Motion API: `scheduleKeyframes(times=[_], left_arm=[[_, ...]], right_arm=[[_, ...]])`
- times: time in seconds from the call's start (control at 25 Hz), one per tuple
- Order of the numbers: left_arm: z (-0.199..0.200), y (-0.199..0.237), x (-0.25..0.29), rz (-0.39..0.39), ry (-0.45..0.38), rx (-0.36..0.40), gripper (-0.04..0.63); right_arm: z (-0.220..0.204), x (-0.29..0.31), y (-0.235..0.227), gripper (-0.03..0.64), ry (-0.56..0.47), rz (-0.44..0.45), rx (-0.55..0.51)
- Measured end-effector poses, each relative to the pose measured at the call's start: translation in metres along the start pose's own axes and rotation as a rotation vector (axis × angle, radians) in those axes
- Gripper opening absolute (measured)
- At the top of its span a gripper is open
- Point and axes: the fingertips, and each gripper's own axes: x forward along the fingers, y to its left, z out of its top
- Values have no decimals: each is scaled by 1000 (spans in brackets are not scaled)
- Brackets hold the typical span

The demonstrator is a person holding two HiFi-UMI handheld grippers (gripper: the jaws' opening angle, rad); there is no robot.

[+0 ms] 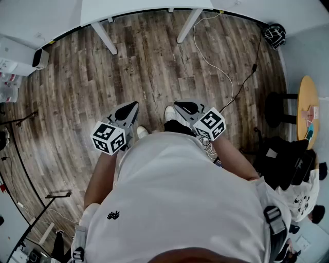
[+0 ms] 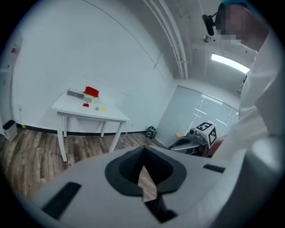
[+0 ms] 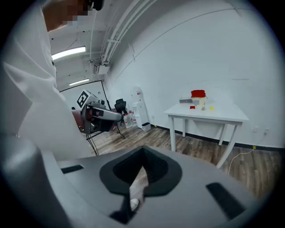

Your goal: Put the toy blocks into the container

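Head view: I stand on the brown wood-plank floor [image 1: 77, 92]. My left tool [image 1: 132, 107] and right tool [image 1: 180, 106] are side by side in front of my waist, both tipped a little down. At the far edge is the white tabletop on white legs [image 1: 144, 7], well apart from both tools. A thin white cable [image 1: 216, 61] lies on the floor to the right.

Left gripper view: the left tool is closed with nothing in it; only floor shows through the notch. The tabletop stands far left. On it is the red plastic container [image 2: 91, 92], with a small red toy block [image 2: 85, 105] and a small yellow toy block [image 2: 103, 108] loose on its near side, outside it.

Right gripper view: the right tool is closed and empty. The tabletop is far right, with the container on it and the blocks loose beside it.
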Motion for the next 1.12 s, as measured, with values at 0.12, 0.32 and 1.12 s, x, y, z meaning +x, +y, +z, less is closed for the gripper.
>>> scheduleKeyframes(times=[0.12,0.32,1.12], left_arm=[[12,-17,18,-4,-5,11,6],[23,-22,55,20,26,16,6],[71,15,167,79,87,43,6]], right_arm=[[3,-17,-19,5,-11,3,13],[12,-33,-63,5,-34,1,9],[11,-17,-199,9,-26,46,58]])
